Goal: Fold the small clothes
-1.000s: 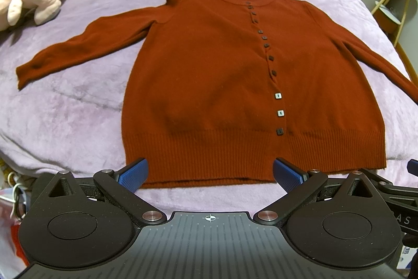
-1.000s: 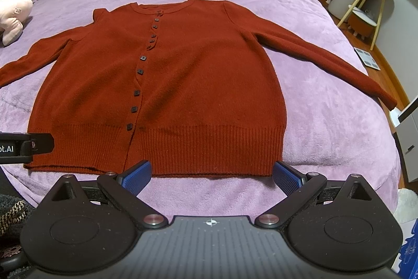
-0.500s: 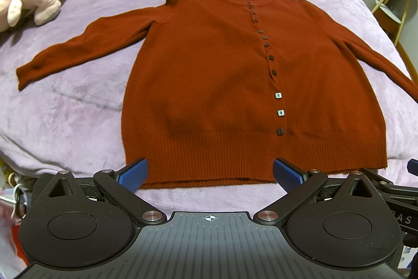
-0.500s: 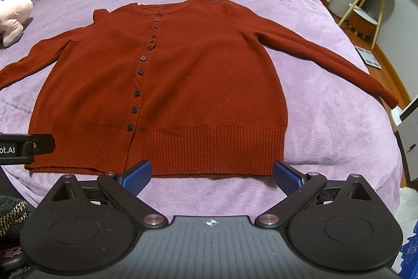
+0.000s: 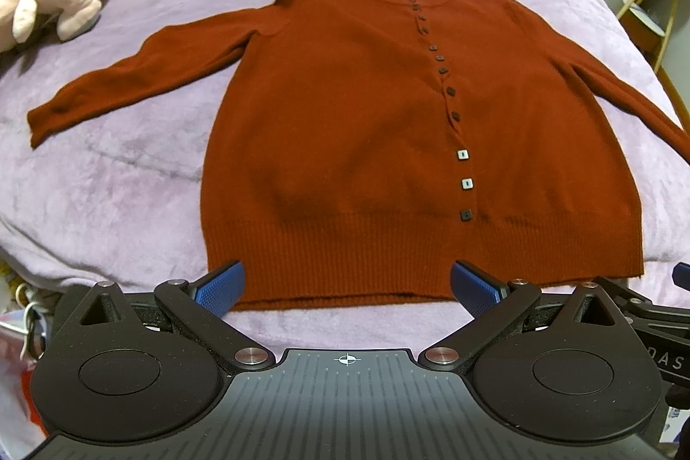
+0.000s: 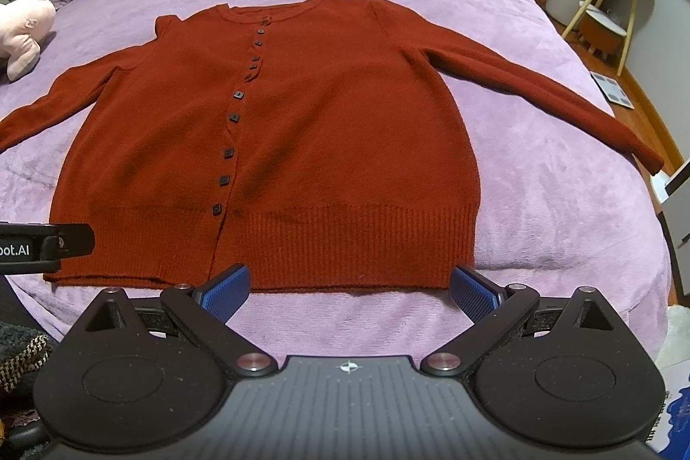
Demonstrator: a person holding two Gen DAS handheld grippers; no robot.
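A rust-red knit cardigan (image 5: 345,141) with a ribbed hem and small square buttons (image 5: 462,154) lies flat, sleeves spread, on the plush lilac bed (image 5: 129,175). The left tool (image 5: 347,283) and right tool (image 6: 350,285) hover at the hem, blue textured pads wide apart, empty. In the right wrist view, white letters "oot.AI" show on the left tool's edge.
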